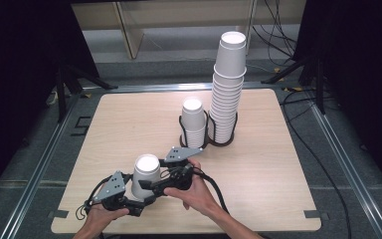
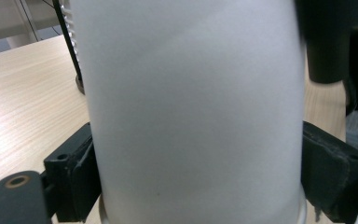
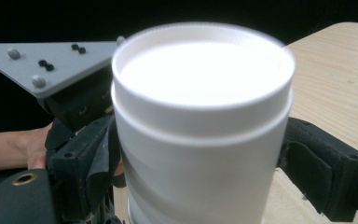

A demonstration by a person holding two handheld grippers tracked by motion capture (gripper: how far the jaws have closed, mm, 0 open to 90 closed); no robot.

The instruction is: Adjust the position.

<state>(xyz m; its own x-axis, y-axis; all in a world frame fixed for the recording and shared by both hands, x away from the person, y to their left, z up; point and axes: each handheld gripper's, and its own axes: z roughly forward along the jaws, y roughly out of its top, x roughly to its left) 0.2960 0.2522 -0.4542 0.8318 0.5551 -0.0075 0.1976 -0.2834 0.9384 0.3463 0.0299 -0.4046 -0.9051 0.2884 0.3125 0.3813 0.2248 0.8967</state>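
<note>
With both left tongs [image 1: 138,203] and right tongs [image 1: 148,189] clamped on the upside-down white cup [image 1: 145,176], its axis upright, it stands on the worktop [image 1: 268,169] nearer the person than the cup rack [image 1: 208,130], right tongs higher.

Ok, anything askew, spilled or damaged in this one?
Nothing spilled or visibly damaged. The tall cup stack in the black wire holder leans, its top cups tilting right. The shorter stack stands straight. Both grippers, left and right, clamp the upside-down cup, which stands upright.
</note>
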